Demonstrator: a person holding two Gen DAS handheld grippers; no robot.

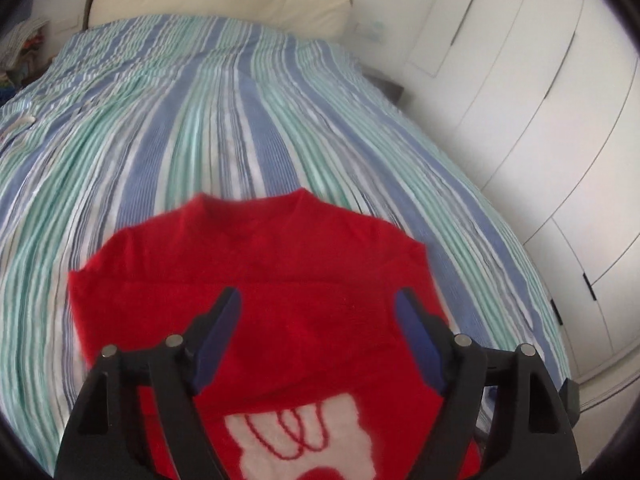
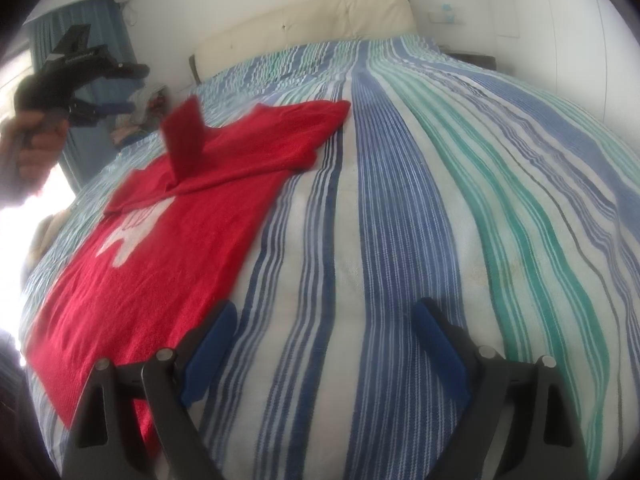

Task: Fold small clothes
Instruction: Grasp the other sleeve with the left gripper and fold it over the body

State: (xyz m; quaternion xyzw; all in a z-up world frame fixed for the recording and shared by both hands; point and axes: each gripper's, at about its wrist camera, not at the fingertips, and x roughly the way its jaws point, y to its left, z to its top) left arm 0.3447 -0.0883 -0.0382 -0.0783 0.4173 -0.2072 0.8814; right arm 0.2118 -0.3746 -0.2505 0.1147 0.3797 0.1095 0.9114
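While the red knitted sweater with a white patterned patch on its front [image 2: 160, 248] lies spread across the blue, green and white striped bedspread [image 2: 400, 240], both tools hang above the bed with nothing in them. In the left wrist view the left gripper [image 1: 318, 300] points down over the sweater [image 1: 248, 264], its dark blue pads [image 1: 218, 336] standing wide apart with only the red knit showing below and between them, not pinched. The collar end of the garment faces away toward the cream padded headboard [image 1: 224, 0], and the white patch sits near the bottom edge of that view, partly hidden by the black gripper frame. In the right wrist view the right gripper [image 2: 322, 316] also stands wide open; its left pad [image 2: 208, 356] is over the near edge of the sweater and its right pad over bare striped cloth, gripping nothing. One sleeve lies folded over the body of the sweater, and a small flap of red fabric [image 2: 184, 140] sticks up from it, blurred. At the upper left of that view a hand [image 2: 28, 140] grips the handle of the left tool, raised well above the garment. White wardrobe doors [image 1: 540, 100] run along the right side of the bed, and a blue curtain [image 2: 100, 40] hangs by the bright window at the far left.
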